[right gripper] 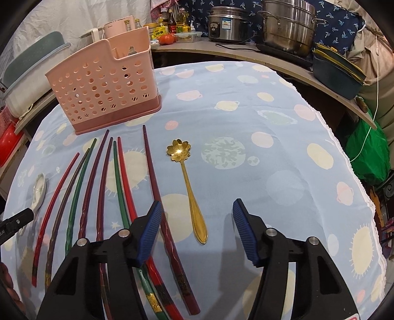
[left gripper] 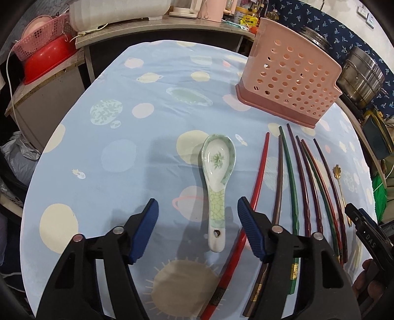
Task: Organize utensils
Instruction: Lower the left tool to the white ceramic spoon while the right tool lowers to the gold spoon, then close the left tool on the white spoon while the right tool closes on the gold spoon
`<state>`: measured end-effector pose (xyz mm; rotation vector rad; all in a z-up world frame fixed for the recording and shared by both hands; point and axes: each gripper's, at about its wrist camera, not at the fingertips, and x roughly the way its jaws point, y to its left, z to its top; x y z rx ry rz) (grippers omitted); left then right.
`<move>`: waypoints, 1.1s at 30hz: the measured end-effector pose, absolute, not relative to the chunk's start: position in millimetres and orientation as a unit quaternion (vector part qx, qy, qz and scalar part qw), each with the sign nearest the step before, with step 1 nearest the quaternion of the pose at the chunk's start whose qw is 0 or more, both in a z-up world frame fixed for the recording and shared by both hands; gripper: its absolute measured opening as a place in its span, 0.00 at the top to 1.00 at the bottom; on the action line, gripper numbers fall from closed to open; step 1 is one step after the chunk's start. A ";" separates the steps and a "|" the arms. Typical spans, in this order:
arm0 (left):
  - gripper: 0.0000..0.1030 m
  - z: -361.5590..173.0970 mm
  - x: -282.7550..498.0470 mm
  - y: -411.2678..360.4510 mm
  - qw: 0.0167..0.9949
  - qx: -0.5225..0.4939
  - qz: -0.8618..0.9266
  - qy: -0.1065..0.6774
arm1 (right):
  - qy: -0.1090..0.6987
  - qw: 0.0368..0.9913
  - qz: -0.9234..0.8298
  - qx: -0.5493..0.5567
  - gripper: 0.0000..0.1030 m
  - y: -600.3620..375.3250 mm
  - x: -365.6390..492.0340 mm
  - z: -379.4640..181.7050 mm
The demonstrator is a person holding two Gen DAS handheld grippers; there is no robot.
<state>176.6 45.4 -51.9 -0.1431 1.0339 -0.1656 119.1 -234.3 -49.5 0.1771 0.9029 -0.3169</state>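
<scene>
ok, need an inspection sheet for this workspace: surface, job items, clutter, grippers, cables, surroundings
surface: table under blue planet-print cloth.
job's things: ceramic spoon, gold flower spoon, eight coloured chopsticks side by side, pink perforated holder upright behind them.
clutter: nothing seen on the cloth.
grippers: left hand-held gripper open, straddling the ceramic spoon's handle; right hand-held gripper open, straddling the gold spoon's handle; neither touching.
cables: white cord at left, off the table.
surroundings: steel pots, bottles, red basin on shelves.
</scene>
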 end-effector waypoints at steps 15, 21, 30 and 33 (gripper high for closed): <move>0.88 -53.4 172.9 36.0 0.855 -0.075 -0.122 0.499 | 0.442 0.881 -0.147 0.086 0.79 -235.1 119.1 -59.3; 0.88 -46.5 164.8 37.1 0.860 -0.073 -0.121 0.491 | 0.444 0.881 -0.136 0.088 0.89 -232.2 111.8 -59.2; 0.88 -36.0 151.4 40.2 0.866 -0.068 -0.113 0.482 | 0.444 0.881 -0.129 0.095 0.90 -229.4 92.1 -55.8; 0.87 -39.2 150.4 42.2 0.864 -0.072 -0.108 0.487 | 0.445 0.881 -0.128 0.097 0.90 -229.7 86.9 -56.1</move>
